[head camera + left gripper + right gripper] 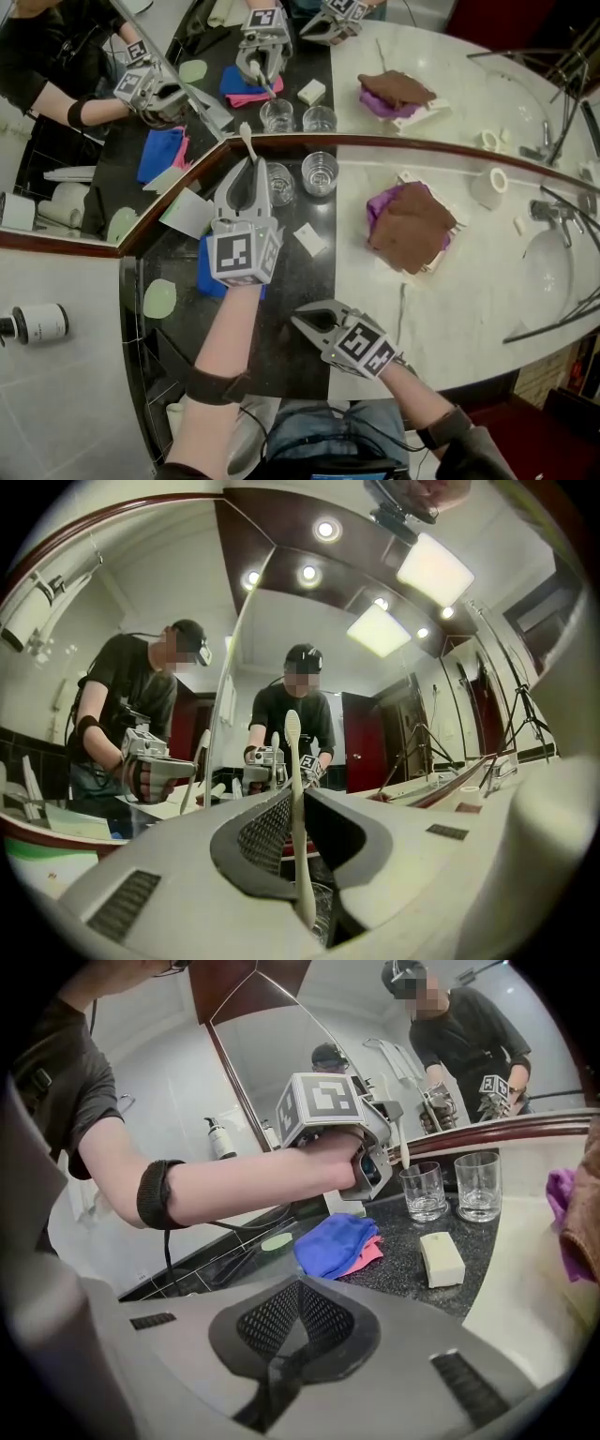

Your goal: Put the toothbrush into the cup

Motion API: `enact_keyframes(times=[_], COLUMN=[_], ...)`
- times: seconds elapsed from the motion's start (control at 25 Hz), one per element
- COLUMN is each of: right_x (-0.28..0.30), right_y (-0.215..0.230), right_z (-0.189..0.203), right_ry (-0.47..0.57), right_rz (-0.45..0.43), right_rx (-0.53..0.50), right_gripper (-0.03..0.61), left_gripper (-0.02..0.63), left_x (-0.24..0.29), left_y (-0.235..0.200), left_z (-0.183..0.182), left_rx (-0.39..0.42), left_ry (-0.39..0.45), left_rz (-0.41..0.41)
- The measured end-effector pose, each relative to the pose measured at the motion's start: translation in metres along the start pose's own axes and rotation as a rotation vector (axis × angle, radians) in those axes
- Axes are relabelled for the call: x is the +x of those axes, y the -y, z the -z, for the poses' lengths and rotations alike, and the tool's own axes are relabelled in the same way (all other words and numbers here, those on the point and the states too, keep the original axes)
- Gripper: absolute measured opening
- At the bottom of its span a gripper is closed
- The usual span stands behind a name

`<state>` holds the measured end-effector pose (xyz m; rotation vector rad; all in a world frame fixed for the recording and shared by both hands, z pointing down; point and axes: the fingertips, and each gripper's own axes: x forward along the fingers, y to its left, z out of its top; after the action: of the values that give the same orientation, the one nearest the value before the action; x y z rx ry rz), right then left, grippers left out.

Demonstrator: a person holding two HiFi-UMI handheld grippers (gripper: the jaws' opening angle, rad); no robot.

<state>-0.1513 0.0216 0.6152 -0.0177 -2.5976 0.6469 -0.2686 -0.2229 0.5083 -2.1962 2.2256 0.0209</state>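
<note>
1. Head view: on the dark desk (291, 309), a left cup (279, 184) and a right cup (320, 172) stand by the mirror. A soap bar (310, 239) lies below them and a blue cloth (208, 274) lies under the left forearm. The left gripper (251, 169) points up-frame, just left of the left cup. The right gripper (300, 322) sits at lower centre.
2. Left gripper view: the jaws clamp a white toothbrush (297, 817), upright at centre frame, its head uppermost.
3. Right gripper view: the jaws are pressed together with nothing between them; both cups stand at upper right.

No lettering is legible; the label on the dark bottle (42, 323) is too small.
</note>
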Motion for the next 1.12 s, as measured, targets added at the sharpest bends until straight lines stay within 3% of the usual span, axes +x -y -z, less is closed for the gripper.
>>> enact_keyframes(times=[0.36, 0.84, 1.12], right_x=[0.010, 0.011, 0.009], right_y=[0.009, 0.016, 0.015], right_z=[0.006, 0.002, 0.002], right_ry=[0.002, 0.004, 0.009], right_rz=[0.003, 0.014, 0.016], right_rx=[0.031, 0.045, 0.051], right_gripper=[0.017, 0.018, 0.018], left_gripper=[0.038, 0.042, 0.103], left_x=[0.011, 0.008, 0.006], left_y=[-0.008, -0.017, -0.017], left_z=[0.032, 0.082, 0.099], left_rx=[-0.011, -0.001, -0.009], left_ry=[-0.028, -0.200, -0.262], left_rz=[0.000, -0.060, -0.075])
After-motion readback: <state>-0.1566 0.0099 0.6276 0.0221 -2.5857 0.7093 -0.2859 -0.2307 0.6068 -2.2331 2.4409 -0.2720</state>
